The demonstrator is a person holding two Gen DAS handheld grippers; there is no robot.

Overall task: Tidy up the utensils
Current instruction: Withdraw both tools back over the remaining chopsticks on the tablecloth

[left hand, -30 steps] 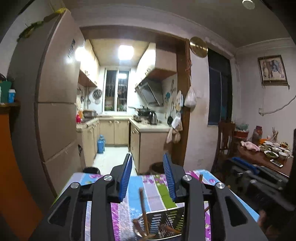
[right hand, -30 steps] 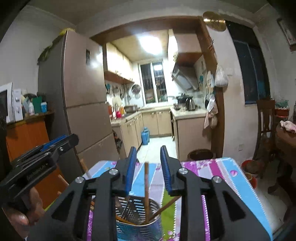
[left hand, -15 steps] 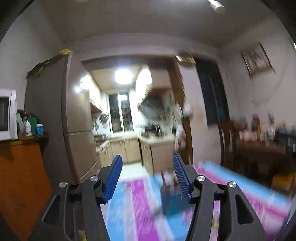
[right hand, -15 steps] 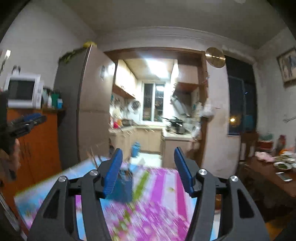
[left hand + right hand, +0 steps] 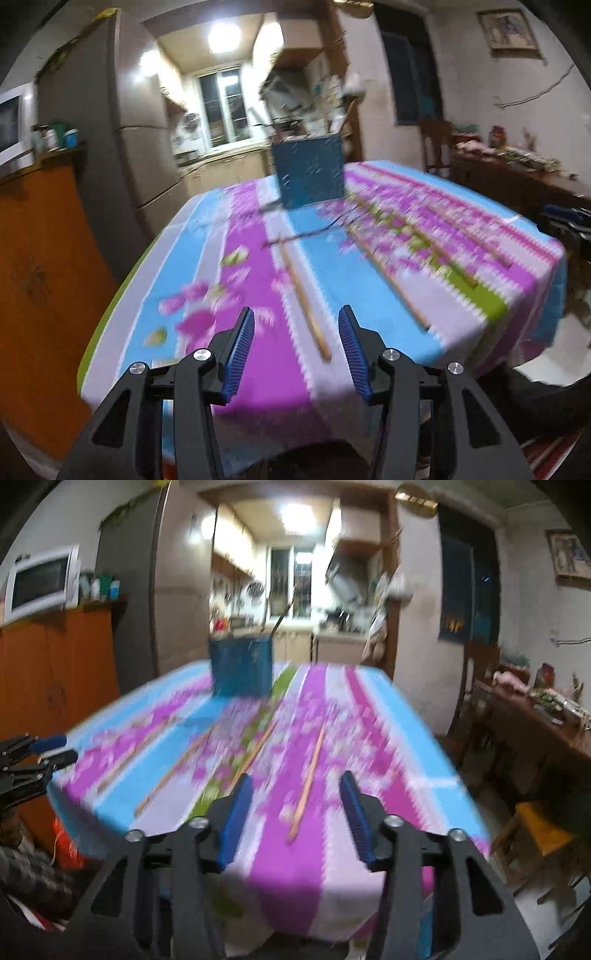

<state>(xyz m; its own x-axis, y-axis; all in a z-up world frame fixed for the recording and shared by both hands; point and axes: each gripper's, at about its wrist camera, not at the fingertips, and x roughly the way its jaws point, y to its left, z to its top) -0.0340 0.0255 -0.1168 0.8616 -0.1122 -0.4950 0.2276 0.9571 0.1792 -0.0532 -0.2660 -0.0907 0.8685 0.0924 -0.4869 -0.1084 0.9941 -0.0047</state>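
Striped pink-blue tablecloth surface (image 5: pixel 258 295), blurred: thin wooden chopsticks (image 5: pixel 304 295) lie loose near the blue perforated metal holder (image 5: pixel 308 173). Left tool (image 5: pixel 295 347) and right tool (image 5: pixel 293 808) gape, empty. Risk: blur-fast approach nudging a stick off the edge.

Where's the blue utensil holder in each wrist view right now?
Left wrist: blue utensil holder sits upper centre, at the far end of the striped tablecloth, beyond the open left gripper.
Right wrist: holder sits upper left of centre, far end of the tablecloth.
Shared landmark: the kitchen window behind it.
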